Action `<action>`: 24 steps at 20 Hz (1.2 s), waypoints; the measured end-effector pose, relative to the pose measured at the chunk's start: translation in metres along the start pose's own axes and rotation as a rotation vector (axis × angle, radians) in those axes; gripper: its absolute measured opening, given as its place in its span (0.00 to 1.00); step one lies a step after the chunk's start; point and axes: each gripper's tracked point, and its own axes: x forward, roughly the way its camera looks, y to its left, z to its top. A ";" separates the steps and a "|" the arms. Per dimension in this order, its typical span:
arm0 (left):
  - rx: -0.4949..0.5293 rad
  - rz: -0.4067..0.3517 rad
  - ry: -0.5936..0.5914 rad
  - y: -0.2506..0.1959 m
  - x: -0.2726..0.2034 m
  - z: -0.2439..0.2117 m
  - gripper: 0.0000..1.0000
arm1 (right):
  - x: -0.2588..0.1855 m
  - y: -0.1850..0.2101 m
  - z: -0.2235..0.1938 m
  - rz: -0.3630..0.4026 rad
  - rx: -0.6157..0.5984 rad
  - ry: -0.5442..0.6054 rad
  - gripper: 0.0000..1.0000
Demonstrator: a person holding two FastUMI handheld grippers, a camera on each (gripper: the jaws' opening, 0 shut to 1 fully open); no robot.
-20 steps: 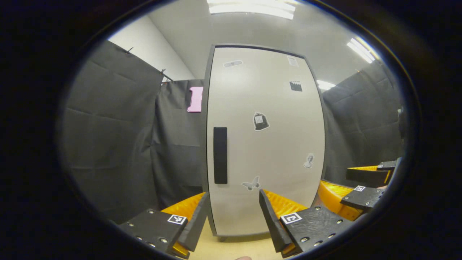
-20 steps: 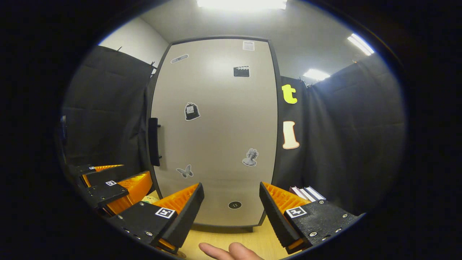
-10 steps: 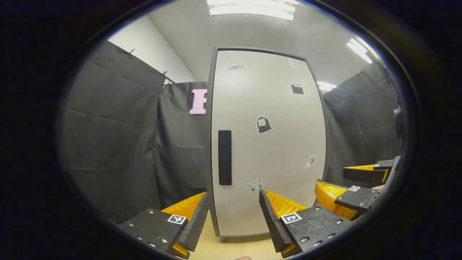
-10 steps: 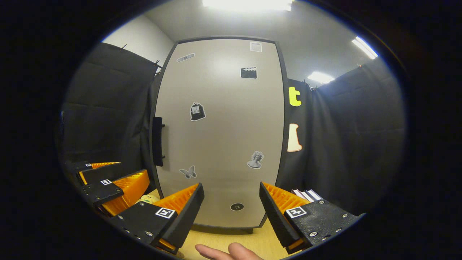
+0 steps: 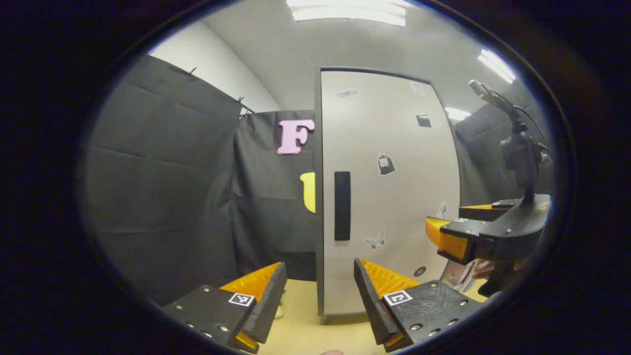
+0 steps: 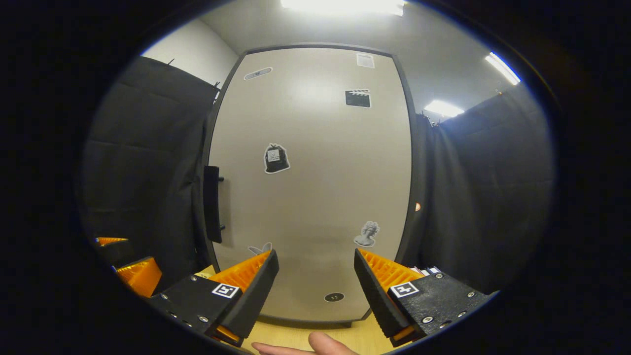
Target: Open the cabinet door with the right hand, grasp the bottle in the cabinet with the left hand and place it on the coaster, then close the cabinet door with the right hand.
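Observation:
A tall pale cabinet stands on the table with its door [image 6: 310, 187] shut and stickers scattered over it. Its black vertical handle [image 6: 212, 203] runs along the door's left edge; in the left gripper view the same handle [image 5: 342, 206] faces me. The bottle is hidden behind the door. My right gripper [image 6: 315, 286] is open and empty, close in front of the lower door, to the right of the handle. My left gripper [image 5: 318, 296] is open and empty, off the cabinet's left front corner. In the left gripper view, the right gripper [image 5: 443, 219] hangs before the door's right half.
The pale wooden table top [image 5: 305, 330] runs under the cabinet. A few books [image 6: 426, 270] lie to the right of the cabinet. Black cloth walls close in both sides. A fingertip [image 6: 318, 342] of the holding hand shows below my right gripper. The left gripper [image 6: 130, 268] sits low left.
The right gripper has moved closer to the door, which looms larger. The left gripper has shifted left, so the cabinet slid right in its view and the right gripper came further into it.

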 end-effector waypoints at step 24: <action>0.009 0.046 0.071 0.055 -0.054 -0.041 0.84 | 0.089 0.166 0.006 0.269 0.056 0.041 0.29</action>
